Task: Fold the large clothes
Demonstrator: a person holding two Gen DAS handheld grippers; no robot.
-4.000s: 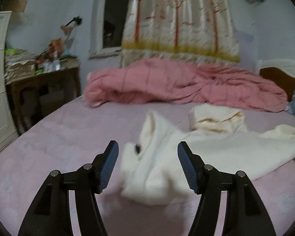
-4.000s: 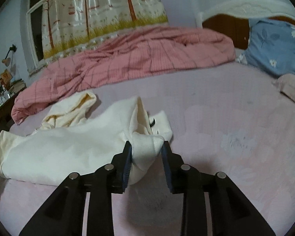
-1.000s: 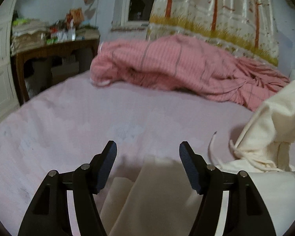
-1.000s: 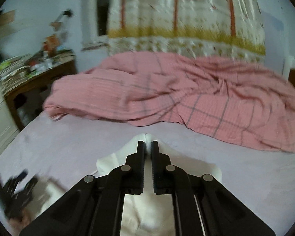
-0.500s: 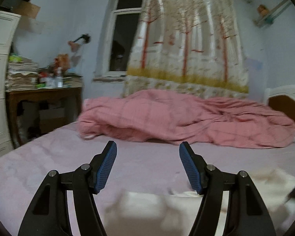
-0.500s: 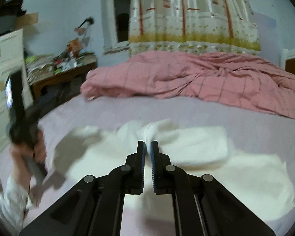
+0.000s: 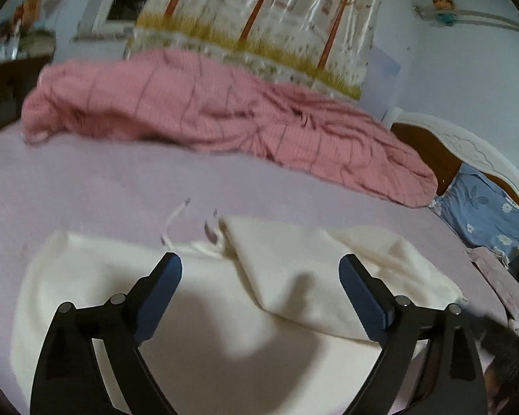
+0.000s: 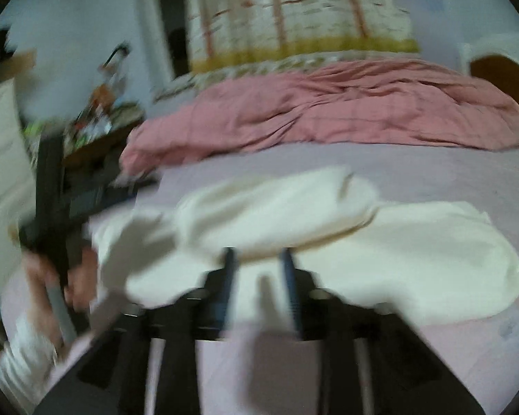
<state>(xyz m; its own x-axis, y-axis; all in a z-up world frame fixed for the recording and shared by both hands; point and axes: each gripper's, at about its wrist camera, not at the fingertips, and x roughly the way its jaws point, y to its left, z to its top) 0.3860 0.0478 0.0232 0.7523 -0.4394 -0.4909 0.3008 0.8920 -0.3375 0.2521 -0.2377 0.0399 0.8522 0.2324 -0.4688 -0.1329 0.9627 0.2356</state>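
Observation:
A cream hooded garment (image 7: 294, 269) lies spread on the lilac bed sheet (image 7: 103, 186), with a fold across its middle and white drawstrings (image 7: 174, 218) at its far edge. My left gripper (image 7: 259, 280) is wide open and empty just above the cloth. In the blurred right wrist view the same garment (image 8: 380, 242) lies ahead. My right gripper (image 8: 257, 266) stands open by a narrow gap at the cloth's near edge, holding nothing. The left gripper and the hand holding it (image 8: 55, 221) show at the left of that view.
A crumpled pink checked duvet (image 7: 225, 114) lies along the far side of the bed. A blue flowered pillow (image 7: 484, 214) and a white headboard (image 7: 467, 145) are at the right. A cluttered wooden desk (image 8: 100, 138) and white drawers (image 8: 0, 173) stand left of the bed.
My right gripper has opened and let go of the garment, which now lies flat on the bed. My left gripper has swung right and down over the cloth, still open.

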